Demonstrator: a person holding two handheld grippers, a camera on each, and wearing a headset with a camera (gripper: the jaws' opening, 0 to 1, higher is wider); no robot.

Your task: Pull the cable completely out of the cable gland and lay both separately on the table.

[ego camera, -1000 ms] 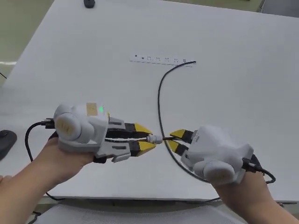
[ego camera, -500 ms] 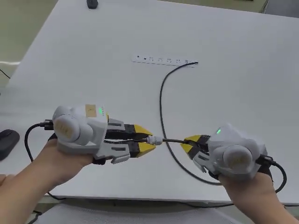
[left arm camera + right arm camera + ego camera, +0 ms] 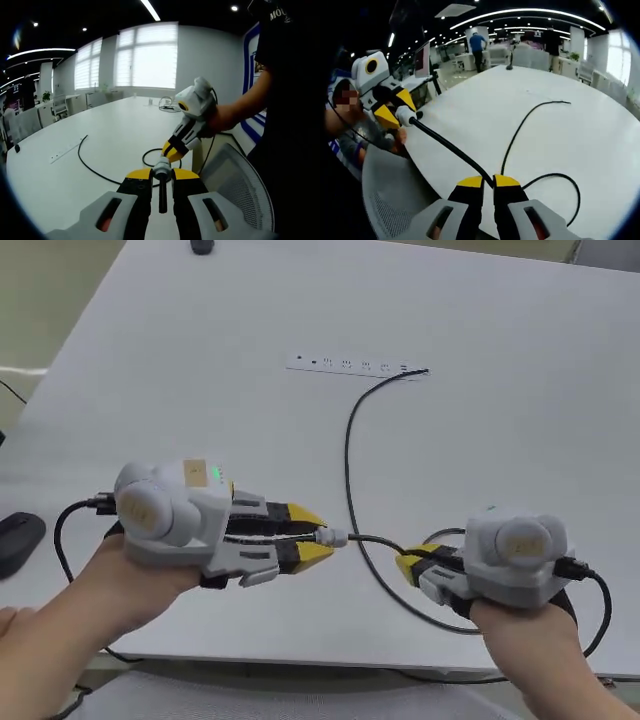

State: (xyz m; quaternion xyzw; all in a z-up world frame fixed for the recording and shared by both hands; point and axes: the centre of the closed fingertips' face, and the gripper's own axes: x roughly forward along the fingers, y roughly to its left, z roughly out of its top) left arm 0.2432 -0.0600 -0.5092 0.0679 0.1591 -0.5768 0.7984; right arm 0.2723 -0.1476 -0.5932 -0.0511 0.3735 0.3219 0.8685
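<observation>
My left gripper point(image 3: 318, 537) is shut on a small white cable gland point(image 3: 331, 537), held above the table's front edge. A black cable point(image 3: 372, 540) runs out of the gland to my right gripper point(image 3: 405, 562), which is shut on it a short way to the right. Past that grip the cable loops on the white table point(image 3: 500, 420) and runs up to the far side. In the left gripper view the gland point(image 3: 161, 167) sits between the jaws, with the right gripper point(image 3: 175, 148) beyond. In the right gripper view the cable point(image 3: 445, 145) stretches from my jaws to the gland point(image 3: 406, 116).
A white power strip point(image 3: 350, 366) lies at mid-table where the cable ends. A dark object point(image 3: 202, 246) sits at the far edge and another point(image 3: 15, 540) off the table's left side. A mesh chair back point(image 3: 240, 185) stands below the front edge.
My right gripper has moved right and toward the person, away from the left gripper, and more cable now shows between them. The left gripper has stayed in place with the gland.
</observation>
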